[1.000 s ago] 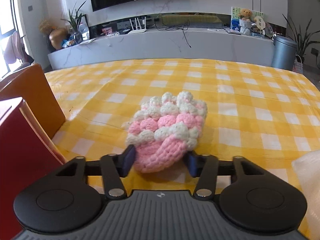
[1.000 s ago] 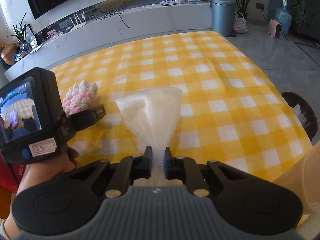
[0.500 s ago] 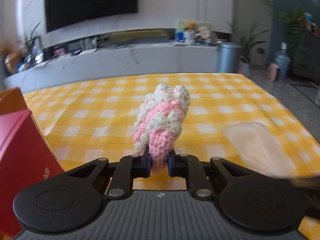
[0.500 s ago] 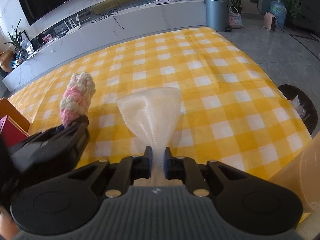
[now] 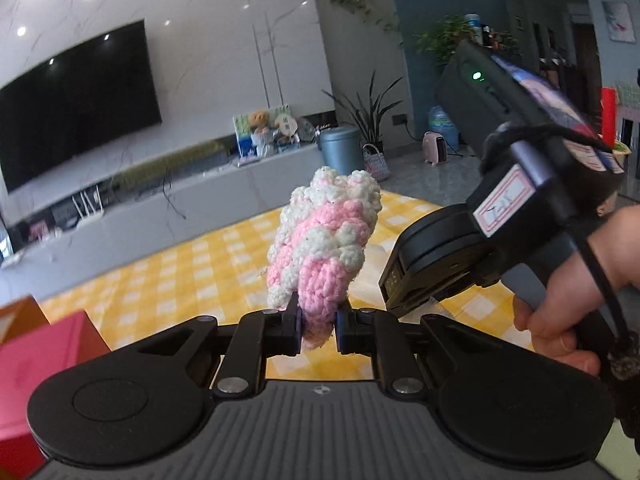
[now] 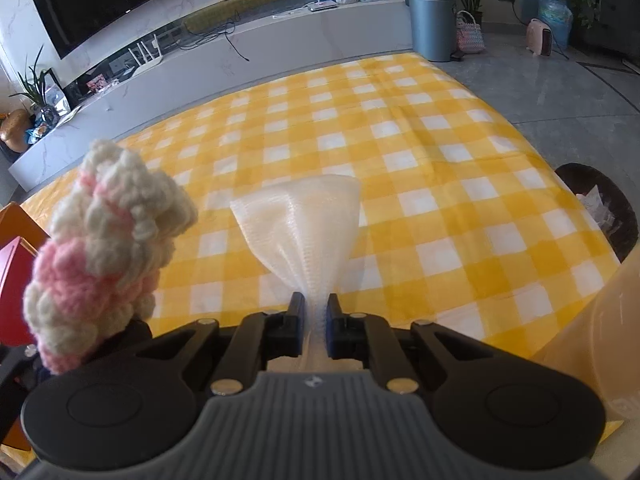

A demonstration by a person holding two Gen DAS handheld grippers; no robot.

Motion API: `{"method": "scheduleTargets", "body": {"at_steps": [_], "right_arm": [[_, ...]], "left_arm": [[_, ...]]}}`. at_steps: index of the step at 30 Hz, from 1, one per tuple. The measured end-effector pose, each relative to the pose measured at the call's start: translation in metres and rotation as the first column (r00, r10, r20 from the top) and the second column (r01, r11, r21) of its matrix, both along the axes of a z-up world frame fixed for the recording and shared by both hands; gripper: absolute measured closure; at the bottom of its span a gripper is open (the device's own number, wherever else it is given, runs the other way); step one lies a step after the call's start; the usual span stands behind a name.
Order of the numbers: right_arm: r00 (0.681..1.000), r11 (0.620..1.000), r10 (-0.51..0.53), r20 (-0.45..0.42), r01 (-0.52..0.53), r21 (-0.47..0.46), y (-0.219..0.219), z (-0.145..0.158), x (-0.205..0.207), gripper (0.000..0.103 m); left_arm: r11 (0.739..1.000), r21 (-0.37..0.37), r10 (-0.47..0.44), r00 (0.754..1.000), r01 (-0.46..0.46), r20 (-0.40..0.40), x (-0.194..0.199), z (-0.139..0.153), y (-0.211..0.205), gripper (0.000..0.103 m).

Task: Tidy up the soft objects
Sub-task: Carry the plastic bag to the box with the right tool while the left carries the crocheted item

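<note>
A pink and white crochet piece (image 5: pixel 324 240) stands upright in my left gripper (image 5: pixel 318 320), which is shut on its pink lower end and holds it above the yellow checked tablecloth (image 5: pixel 192 280). The same crochet piece (image 6: pixel 104 240) fills the lower left of the right wrist view, close beside my right gripper (image 6: pixel 313 312). That gripper is shut on the narrow end of a white mesh pouch (image 6: pixel 304 224), which fans out forward over the cloth. A hand (image 5: pixel 568 280) grips the right tool's handle just right of the crochet piece.
A red box (image 5: pixel 40 368) and an orange box (image 6: pixel 16 224) stand at the table's left edge. A translucent pale container (image 6: pixel 600 340) rises at the near right. A dark bin (image 6: pixel 604 208) sits on the floor past the right edge.
My left gripper closed on the crochet piece, lifted it off the cloth and swung right, rolling, until it sits beside the right gripper. The right gripper and its pouch stayed put.
</note>
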State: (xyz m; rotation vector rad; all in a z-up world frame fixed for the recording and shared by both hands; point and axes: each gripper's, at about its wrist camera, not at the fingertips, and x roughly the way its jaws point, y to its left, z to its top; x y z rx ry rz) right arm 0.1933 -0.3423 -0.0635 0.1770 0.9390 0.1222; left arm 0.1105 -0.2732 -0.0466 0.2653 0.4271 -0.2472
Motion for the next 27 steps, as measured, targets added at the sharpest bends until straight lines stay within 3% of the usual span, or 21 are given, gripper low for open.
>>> {"method": "scheduleTargets", "body": {"at_steps": [4,14,17,20,22,27], "right_arm": [[1.000,1.000,-0.009,0.013,0.009,-0.002,0.000,0.003,-0.002,0.095],[0.997,0.996,0.006,0.072,-0.012,0.088,0.003,0.017,-0.016,0.097],[0.995,0.993,0.036,0.095,-0.046,0.106,0.013,0.024,-0.021,0.097],[0.989,0.996,0.081,0.125,-0.086,0.033,0.035,0.035,-0.030,0.097],[0.982,0.992,0.113,0.150,-0.119,0.034,0.049,0.044,-0.035,0.097],[0.945,0.972,0.220,0.243,-0.234,0.031,0.091,0.072,-0.053,0.097]], "left_arm": [[0.999,0.040,0.000,0.999,-0.001,0.038,0.000,0.005,-0.004,0.086],[0.996,0.050,0.073,0.994,-0.077,0.077,-0.011,0.033,0.015,0.086],[0.992,0.030,0.118,0.990,-0.121,0.072,-0.013,0.048,0.033,0.086],[0.987,-0.009,0.161,0.985,-0.161,0.066,-0.019,0.064,0.057,0.086],[0.981,-0.035,0.194,0.978,-0.192,0.074,-0.024,0.074,0.076,0.086],[0.953,-0.065,0.301,0.947,-0.295,0.113,-0.042,0.094,0.132,0.086]]}}
